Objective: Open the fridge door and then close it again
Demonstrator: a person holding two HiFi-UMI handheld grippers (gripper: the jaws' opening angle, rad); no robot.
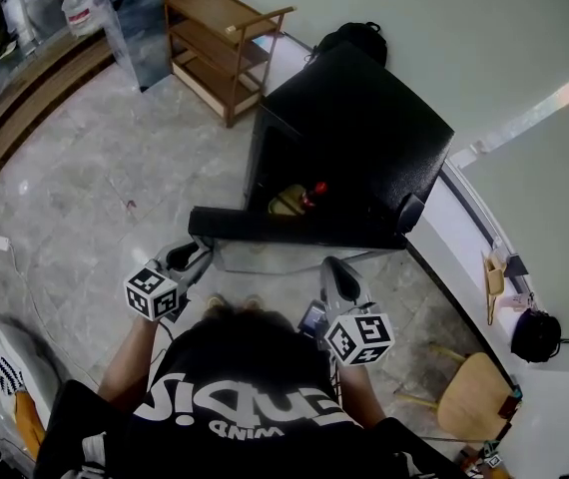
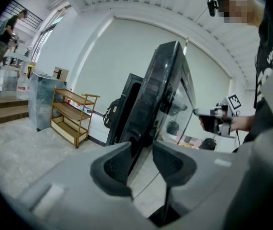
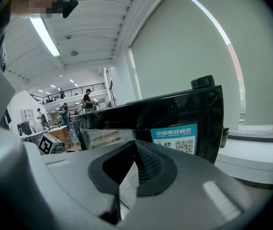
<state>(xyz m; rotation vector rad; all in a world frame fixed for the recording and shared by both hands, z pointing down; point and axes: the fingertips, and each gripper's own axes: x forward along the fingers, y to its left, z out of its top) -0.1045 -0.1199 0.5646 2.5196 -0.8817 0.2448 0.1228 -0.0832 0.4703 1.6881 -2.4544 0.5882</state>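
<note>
The black fridge (image 1: 364, 138) stands against the wall with its door (image 1: 294, 230) swung wide open toward me; a yellow and a red item (image 1: 299, 198) show inside. My left gripper (image 1: 197, 254) is at the door's free left edge. In the left gripper view that door edge (image 2: 165, 90) runs between the parted jaws of the left gripper (image 2: 142, 159), and I see no pad pressing on it. My right gripper (image 1: 336, 267) is just in front of the door's outer face, right of the middle. In its own view the right gripper (image 3: 134, 150) has its tips together, empty, facing the door's blue label (image 3: 175, 140).
A wooden shelf rack (image 1: 227, 53) and a metal cabinet (image 1: 145, 18) stand left of the fridge, with a black backpack (image 1: 352, 36) behind it. A white ledge (image 1: 454, 238) runs along the right wall, and a wooden chair (image 1: 474, 392) stands at my right. Steps rise at the far left.
</note>
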